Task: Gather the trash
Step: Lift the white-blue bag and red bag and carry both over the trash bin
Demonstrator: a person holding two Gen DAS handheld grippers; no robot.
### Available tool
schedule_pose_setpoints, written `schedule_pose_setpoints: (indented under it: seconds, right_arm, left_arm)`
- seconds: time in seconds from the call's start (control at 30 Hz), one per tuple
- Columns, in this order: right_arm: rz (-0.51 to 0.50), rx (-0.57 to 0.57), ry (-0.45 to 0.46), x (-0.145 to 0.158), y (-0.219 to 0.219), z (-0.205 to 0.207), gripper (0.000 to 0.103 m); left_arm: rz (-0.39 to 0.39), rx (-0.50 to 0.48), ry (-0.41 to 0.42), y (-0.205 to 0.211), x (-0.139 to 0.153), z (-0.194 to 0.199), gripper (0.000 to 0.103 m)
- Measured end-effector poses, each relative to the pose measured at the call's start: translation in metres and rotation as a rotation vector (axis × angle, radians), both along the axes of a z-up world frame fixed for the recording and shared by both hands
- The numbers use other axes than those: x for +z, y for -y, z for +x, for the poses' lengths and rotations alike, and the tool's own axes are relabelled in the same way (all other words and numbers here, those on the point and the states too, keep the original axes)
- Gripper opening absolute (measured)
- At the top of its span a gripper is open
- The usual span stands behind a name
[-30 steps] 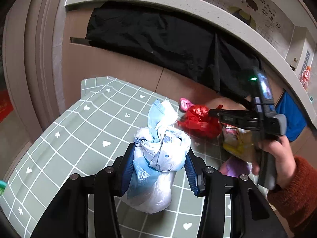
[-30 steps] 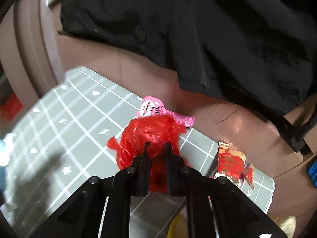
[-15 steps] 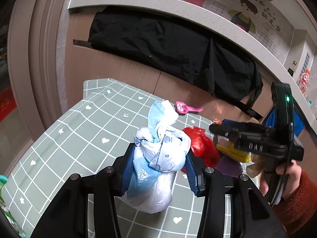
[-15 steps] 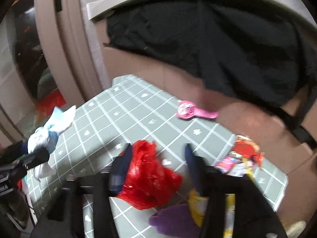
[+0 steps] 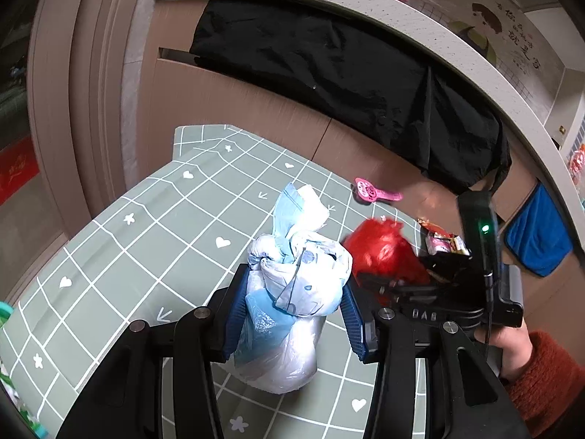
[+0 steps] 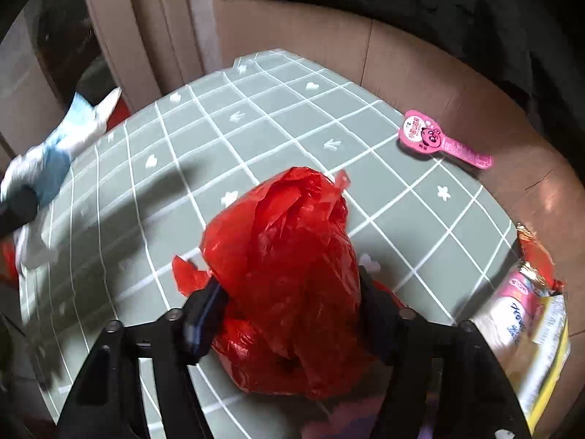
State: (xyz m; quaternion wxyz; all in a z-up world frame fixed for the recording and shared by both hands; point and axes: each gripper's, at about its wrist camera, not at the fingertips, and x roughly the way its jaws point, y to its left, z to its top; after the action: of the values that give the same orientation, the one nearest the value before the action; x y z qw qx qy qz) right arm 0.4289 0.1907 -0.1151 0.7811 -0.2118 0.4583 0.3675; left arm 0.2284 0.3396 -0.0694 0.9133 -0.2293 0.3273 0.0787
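Note:
On the green gridded tablecloth (image 5: 146, 226) stands a knotted white and blue plastic bag (image 5: 281, 347). My left gripper (image 5: 292, 303) is shut on it, blue pads pressing both its sides. A crumpled red plastic bag (image 6: 292, 237) lies just right of it, red bag (image 5: 380, 248) in the left wrist view. My right gripper (image 6: 289, 303) points steeply down over the red bag. Its jaws are opening and the bag bulges between the two fingers without being squeezed. The right gripper (image 5: 376, 281) comes in from the right in a hand with a rust sleeve (image 5: 541, 376).
A pink lollipop-shaped wrapper (image 6: 438, 142) lies near the table's far edge. Several snack wrappers (image 6: 519, 300) are heaped at the right edge, with something purple (image 6: 329, 424) below the red bag. Behind the table a black cloth (image 5: 347, 66) drapes over a brown panel.
My right gripper went from shut to wide apart and came down around the red bag. The left gripper has kept its hold on the white and blue bag, nearly still.

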Motion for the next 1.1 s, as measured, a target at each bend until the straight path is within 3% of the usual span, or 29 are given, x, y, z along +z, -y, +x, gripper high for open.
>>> schedule_pose_setpoints:
  seconds: [0.23,0.57,0.73,1.1]
  right_arm:
    - [0.093,-0.008,0.211,0.053,0.02,-0.031,0.054]
    - [0.257,-0.128,0.295,0.143,0.106,-0.062,0.054]
    - [0.31,-0.194,0.351,0.174,0.157,-0.072,0.054]
    - [0.387,-0.354,0.441,0.205,0.289,-0.073,0.054]
  left_arm:
    - [0.028,0.013,0.031,0.007,0.017,-0.001,0.048]
    - [0.125,-0.074,0.181,0.076,0.086,0.009,0.048]
    - [0.168,-0.132,0.237,0.124,0.117,0.022,0.048]
    - [0.224,-0.278,0.297,0.239,0.146,0.049,0.048]
